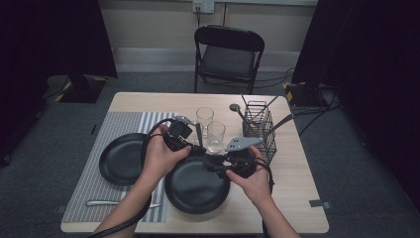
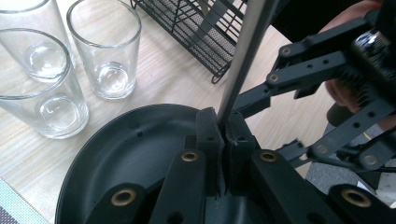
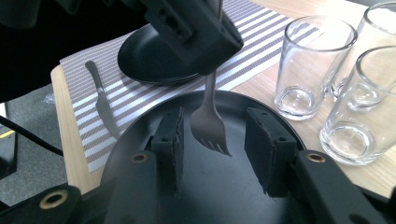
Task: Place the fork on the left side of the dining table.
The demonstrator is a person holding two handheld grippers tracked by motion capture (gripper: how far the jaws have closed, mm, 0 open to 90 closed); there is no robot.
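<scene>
High view: both hands meet over the near black plate (image 1: 197, 186), close to the worktop's front edge. The left tongs (image 1: 198, 133) carry a fork (image 1: 190, 124); the right tongs (image 1: 212, 163) sit just beside them.

Left gripper view: the left tongs are clamped tight on the fork's handle (image 2: 243, 56), above the plate rim (image 2: 140, 112), with two glasses (image 2: 106, 46) and a wire basket (image 2: 196, 32) beyond.

Right gripper view: the right tongs (image 3: 218, 140) stand apart, pads either side of the fork's prongs (image 3: 210, 128) without touching. A knife (image 3: 103, 105) lies on the striped mat (image 3: 261, 51).

Judgement: the fork is lifted and a handover looks prepared; the second grip and the laying down remain.
</scene>
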